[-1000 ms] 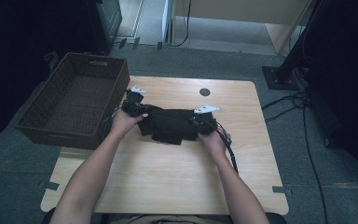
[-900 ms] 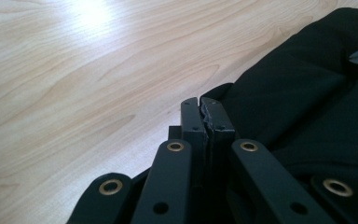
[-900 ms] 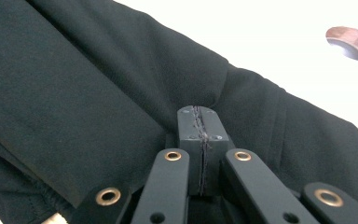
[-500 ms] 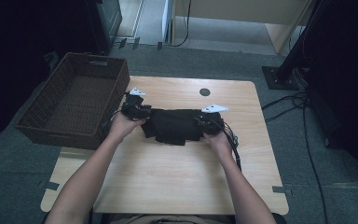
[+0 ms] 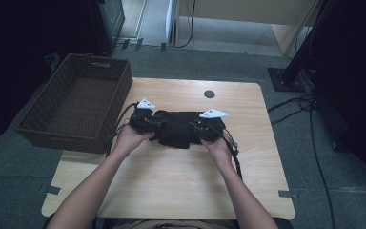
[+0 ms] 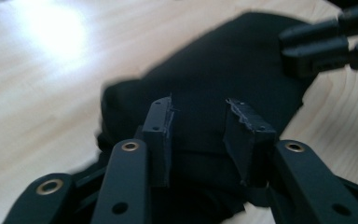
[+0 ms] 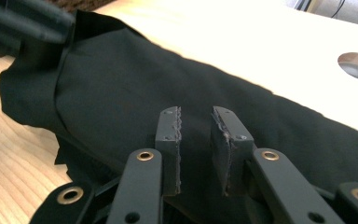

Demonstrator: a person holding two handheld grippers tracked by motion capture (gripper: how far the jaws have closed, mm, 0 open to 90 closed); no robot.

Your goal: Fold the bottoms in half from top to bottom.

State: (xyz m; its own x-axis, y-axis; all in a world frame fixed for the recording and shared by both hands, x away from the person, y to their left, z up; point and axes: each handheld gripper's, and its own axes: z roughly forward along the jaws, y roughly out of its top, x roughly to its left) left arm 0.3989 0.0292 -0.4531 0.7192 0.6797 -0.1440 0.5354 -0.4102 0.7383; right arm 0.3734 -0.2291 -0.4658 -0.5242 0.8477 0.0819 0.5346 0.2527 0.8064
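A black cloth (image 5: 178,125) lies folded on the wooden table (image 5: 181,191), a little beyond its middle. My left gripper (image 5: 157,125) is at the cloth's left end and my right gripper (image 5: 194,129) over its right part, jaws pointing toward each other. In the left gripper view the jaws (image 6: 198,123) stand apart over the black cloth (image 6: 223,70), having just been opening, with nothing pinched between them. In the right gripper view the jaws (image 7: 196,126) show a narrower gap above the cloth (image 7: 121,84), also just opening, with no fabric clamped.
A dark wicker basket (image 5: 38,131) sits at the table's left edge, partly overhanging it. A round hole (image 5: 209,94) marks the far side of the tabletop. Cables (image 5: 310,102) trail on the floor to the right. Bare wood stretches toward the person.
Both grippers' jaws have opened and let go of the cloth, which now lies flatter and wider on the table. The left hand has shifted slightly toward the person.
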